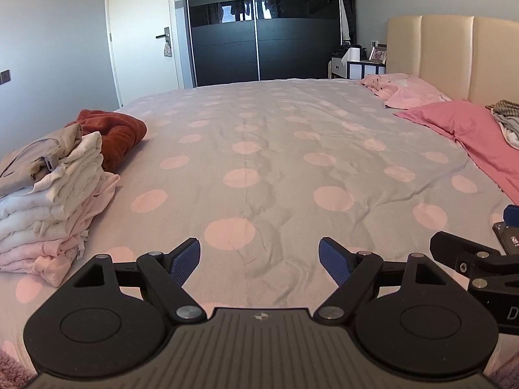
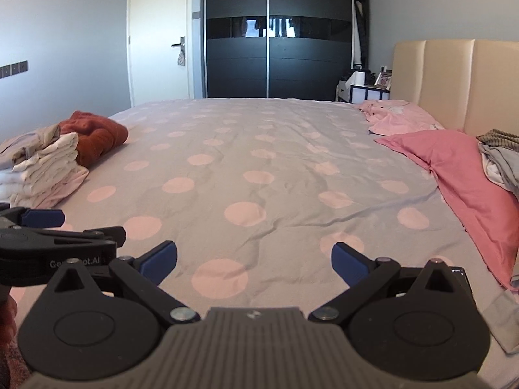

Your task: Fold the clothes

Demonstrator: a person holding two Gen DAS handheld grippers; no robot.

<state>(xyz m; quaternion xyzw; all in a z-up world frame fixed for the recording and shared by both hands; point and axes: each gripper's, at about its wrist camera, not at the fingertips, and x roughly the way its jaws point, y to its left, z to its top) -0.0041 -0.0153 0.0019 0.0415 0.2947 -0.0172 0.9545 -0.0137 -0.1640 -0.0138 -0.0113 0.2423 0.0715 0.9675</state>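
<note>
Both grippers hover low over the near edge of the bed, jaws spread, holding nothing.

Left gripper (image 1: pixel 259 256) and right gripper (image 2: pixel 254 261) sit side by side above the dotted bedspread (image 1: pixel 259 149). Folded clothes (image 1: pixel 52 201) are stacked at the left, a rust garment (image 1: pixel 113 133) just behind; unfolded clothes (image 2: pixel 499 159) lie on the pink pillow (image 2: pixel 454 168) at the right.

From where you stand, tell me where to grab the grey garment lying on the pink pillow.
Take the grey garment by its loose crumpled edge nearest the bed's middle, coming in from the left with the open right gripper. It lies bunched on the pink pillow, so a raised fold probably pinches easiest.
</note>
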